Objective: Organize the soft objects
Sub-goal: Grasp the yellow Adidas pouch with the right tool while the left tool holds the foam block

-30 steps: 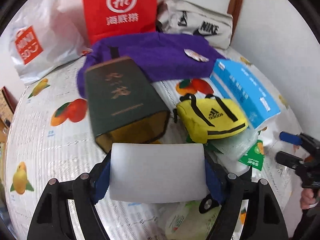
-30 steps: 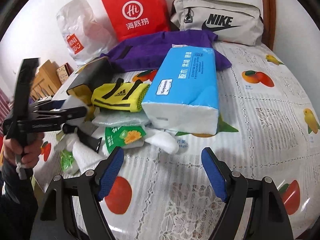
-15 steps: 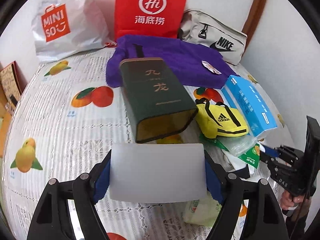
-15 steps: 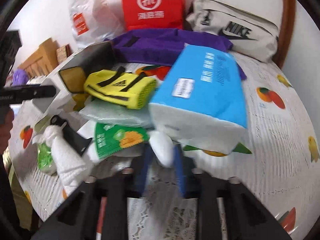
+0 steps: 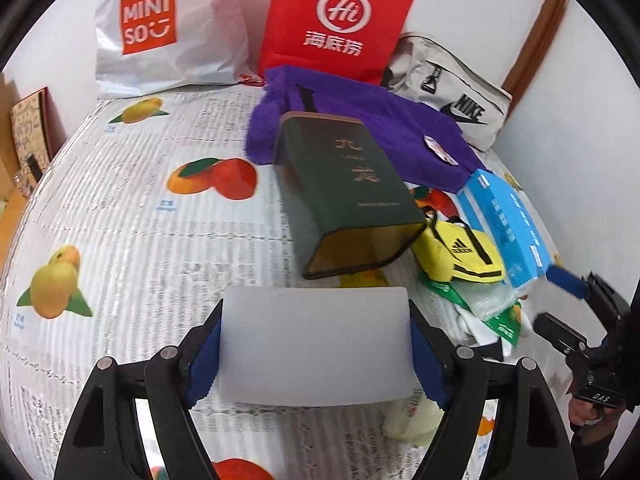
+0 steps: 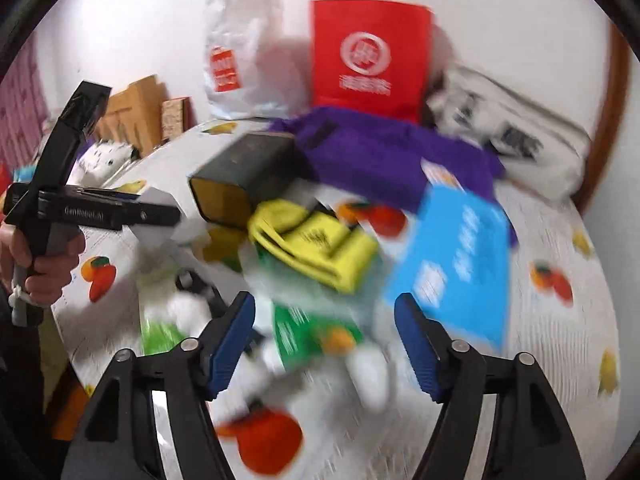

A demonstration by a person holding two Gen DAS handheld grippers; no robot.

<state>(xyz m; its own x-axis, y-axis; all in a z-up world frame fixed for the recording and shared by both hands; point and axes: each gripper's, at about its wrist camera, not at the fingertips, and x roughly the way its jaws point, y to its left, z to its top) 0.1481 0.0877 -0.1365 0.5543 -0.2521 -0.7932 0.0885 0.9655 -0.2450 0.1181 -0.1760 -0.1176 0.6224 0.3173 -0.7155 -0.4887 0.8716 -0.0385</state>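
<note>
L tool (image 5: 315,354) clamped on white block (image 5: 316,344), L view only; R tool (image 6: 325,342) opening, empty, green packet (image 6: 308,334) at 12 o'clock, R view blurred.

Both views are bright and evenly lit by soft, diffuse light, with only faint shadows, such as the one under the dark green box (image 5: 344,196) on the worktop (image 5: 120,216). The left wrist view is mostly sharp: print on the red bag (image 5: 338,20) reads clearly, though the pale block (image 5: 316,344) close to the lens looks soft and milky. The right wrist view is heavily smeared by motion; the blue tissue pack (image 6: 456,260) and yellow pouch (image 6: 316,246) are streaked. Fisheye bending curves the edges, and black vignette fills every corner
</note>
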